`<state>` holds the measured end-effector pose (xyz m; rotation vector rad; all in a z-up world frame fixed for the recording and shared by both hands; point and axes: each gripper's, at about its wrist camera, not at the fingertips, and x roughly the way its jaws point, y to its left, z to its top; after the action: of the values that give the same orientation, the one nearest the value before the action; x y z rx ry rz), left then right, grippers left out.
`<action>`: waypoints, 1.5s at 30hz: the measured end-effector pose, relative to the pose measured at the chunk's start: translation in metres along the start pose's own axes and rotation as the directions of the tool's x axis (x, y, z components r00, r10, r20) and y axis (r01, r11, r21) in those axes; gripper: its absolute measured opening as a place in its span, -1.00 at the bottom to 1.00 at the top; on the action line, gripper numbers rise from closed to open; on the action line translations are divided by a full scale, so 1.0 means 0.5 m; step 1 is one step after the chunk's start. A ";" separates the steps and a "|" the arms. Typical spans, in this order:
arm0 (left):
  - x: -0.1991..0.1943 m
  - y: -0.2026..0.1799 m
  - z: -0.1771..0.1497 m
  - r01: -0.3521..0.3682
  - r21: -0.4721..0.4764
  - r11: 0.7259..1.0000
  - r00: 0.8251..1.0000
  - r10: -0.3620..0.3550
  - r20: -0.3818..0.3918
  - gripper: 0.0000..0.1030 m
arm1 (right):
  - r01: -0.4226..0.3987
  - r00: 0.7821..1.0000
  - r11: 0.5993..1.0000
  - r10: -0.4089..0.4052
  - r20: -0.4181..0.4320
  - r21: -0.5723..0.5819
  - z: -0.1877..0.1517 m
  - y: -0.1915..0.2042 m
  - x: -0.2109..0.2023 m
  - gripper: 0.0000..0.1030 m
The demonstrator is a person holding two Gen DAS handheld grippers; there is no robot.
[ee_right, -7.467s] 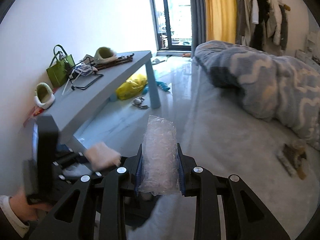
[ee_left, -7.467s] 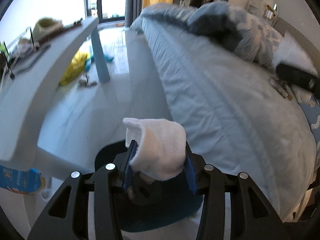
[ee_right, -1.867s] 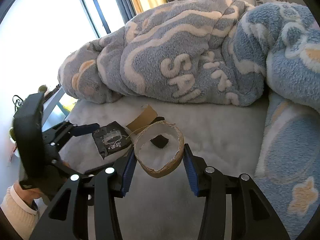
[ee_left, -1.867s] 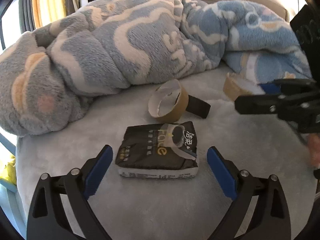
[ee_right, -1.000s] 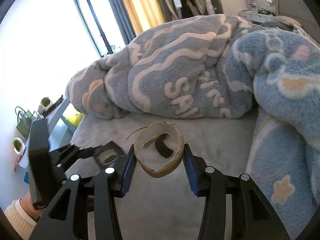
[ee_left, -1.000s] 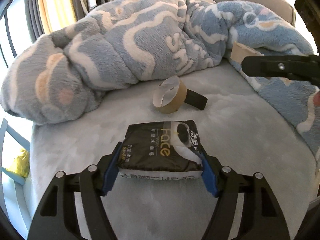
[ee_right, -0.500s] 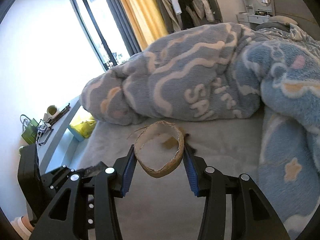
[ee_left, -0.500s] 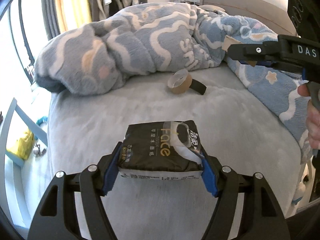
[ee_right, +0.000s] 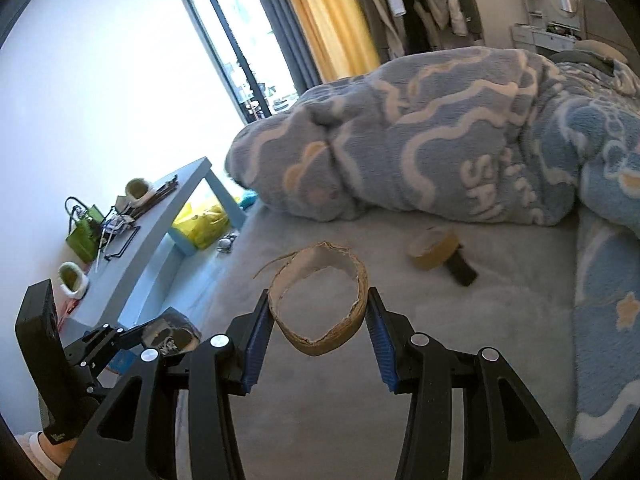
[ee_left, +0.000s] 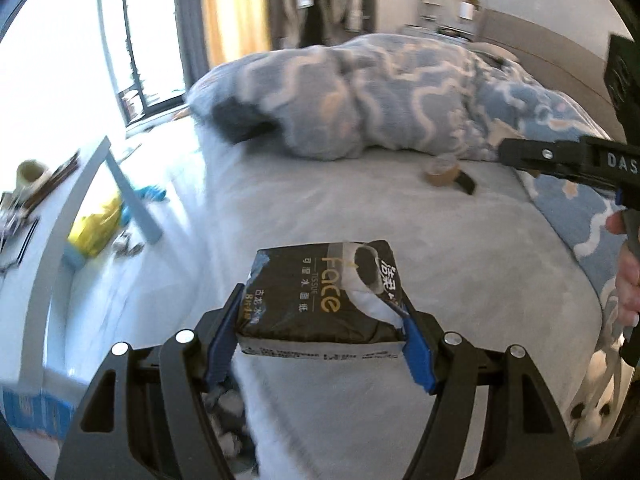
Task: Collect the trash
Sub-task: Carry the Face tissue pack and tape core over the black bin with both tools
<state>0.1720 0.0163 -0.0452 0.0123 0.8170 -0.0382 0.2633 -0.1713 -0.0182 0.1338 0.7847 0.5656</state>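
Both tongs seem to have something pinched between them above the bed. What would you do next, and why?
Probably carry both to a bin. The left tongs grip a black tissue pack, the right tongs a torn cardboard ring, both lifted clear of the bed. One tape roll remains there, with no free tongs.
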 end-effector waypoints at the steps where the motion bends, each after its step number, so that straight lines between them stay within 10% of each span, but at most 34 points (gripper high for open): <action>1: -0.008 0.014 -0.007 -0.012 -0.019 1.000 1.000 0.012 -0.004 0.41 | -0.002 1.000 1.000 0.002 -0.003 -0.003 -0.002 0.008 0.000 -0.09; 19: -0.070 0.151 -0.079 -0.173 -0.171 0.970 0.985 0.169 -0.033 0.41 | -0.107 0.993 0.988 0.100 -0.067 -0.108 -0.025 0.186 0.049 -0.09; 45: -0.034 0.380 -0.245 -0.225 -0.349 0.910 0.967 0.163 -0.198 0.41 | -0.219 0.965 0.943 0.173 -0.195 -0.250 -0.071 0.426 0.187 -0.09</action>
<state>0.0785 0.2100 -0.1173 -0.2628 0.9756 0.3112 0.1997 0.0546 -0.0341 -0.0911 0.8579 0.8776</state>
